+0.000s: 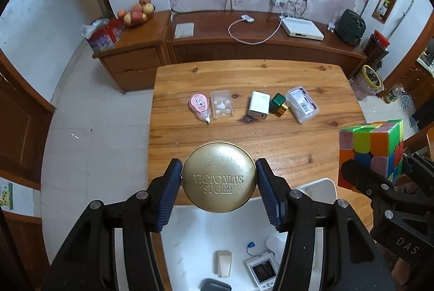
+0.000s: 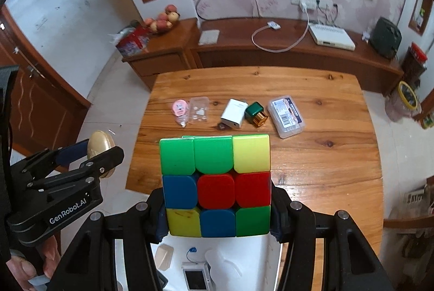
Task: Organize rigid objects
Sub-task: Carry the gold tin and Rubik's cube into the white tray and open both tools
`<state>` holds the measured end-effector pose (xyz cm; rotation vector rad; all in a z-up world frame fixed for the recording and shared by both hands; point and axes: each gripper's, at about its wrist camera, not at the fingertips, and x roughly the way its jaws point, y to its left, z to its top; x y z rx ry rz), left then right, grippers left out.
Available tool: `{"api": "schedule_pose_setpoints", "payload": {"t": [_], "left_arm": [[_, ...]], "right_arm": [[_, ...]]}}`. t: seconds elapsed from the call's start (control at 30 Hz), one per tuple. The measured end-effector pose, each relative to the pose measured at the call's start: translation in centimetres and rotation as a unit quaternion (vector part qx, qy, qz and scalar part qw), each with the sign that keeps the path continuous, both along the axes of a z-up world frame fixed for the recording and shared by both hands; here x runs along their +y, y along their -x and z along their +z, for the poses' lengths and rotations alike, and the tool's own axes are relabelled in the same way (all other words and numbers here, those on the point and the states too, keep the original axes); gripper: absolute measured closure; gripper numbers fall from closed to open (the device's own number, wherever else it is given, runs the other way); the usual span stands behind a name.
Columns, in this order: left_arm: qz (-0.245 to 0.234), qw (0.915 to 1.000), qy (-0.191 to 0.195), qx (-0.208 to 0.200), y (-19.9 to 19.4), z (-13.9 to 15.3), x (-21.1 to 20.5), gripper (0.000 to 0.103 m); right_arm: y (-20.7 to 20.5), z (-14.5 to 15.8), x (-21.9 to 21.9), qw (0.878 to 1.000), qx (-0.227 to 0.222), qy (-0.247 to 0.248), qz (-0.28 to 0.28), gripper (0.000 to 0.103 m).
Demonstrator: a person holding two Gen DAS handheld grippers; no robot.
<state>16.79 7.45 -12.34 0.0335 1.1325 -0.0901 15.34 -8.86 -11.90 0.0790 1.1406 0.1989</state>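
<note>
The gold tin (image 1: 219, 177) sits pinched between the fingers of the left gripper (image 1: 218, 189), held only at the two ends of its widest span, up in the air over the near edge of the wooden table (image 1: 271, 144). Its smooth domed lid and round rim give the ribbed pads little to bite on, so I judge a tilt or a slackened squeeze could let it squirt forward out of the fingers and drop onto the white tray (image 1: 195, 236) below them, among the small items lying there.

The puzzle cube (image 2: 216, 184) is clamped between the fingers of the right gripper (image 2: 217, 209), which press on its left and right faces low down, so most of the cube stands ahead of the fingertips. Its layers turn freely by nature; a squeeze off-centre might twist one and loosen the hold, though the contact itself is hidden behind the cube.

Well beyond both pairs of fingers lies a row: pink correction tape (image 1: 200, 107), clear case (image 1: 222, 108), white charger (image 1: 259, 109), green bottle (image 1: 278, 104), clear box (image 1: 302, 104). Setting either piece down carelessly could knock these askew.
</note>
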Motion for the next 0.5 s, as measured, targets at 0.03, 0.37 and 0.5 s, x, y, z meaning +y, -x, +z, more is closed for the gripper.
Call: {"api": "schedule_pose_setpoints", "payload": {"t": [0.03, 0.37, 0.5], "left_arm": [[0.000, 1.0000, -0.002, -0.006, 0.6, 0.3, 0.0, 0.044], [-0.003, 0.9998, -0.020, -0.002, 5.7, -1.7, -0.2, 0.044], [0.002, 0.9989, -0.034, 0.032, 7.3, -5.3, 0.2, 0.044]], "right_arm": [[0.6, 0.5, 0.1, 1.000, -0.007, 0.002, 0.004, 0.047], [6.6, 0.8, 1.2, 0.999, -0.027, 0.013, 0.045, 0.047], [8.5, -1.9, 1.7, 0.998, 0.001, 0.014, 0.066, 0.047]]}}
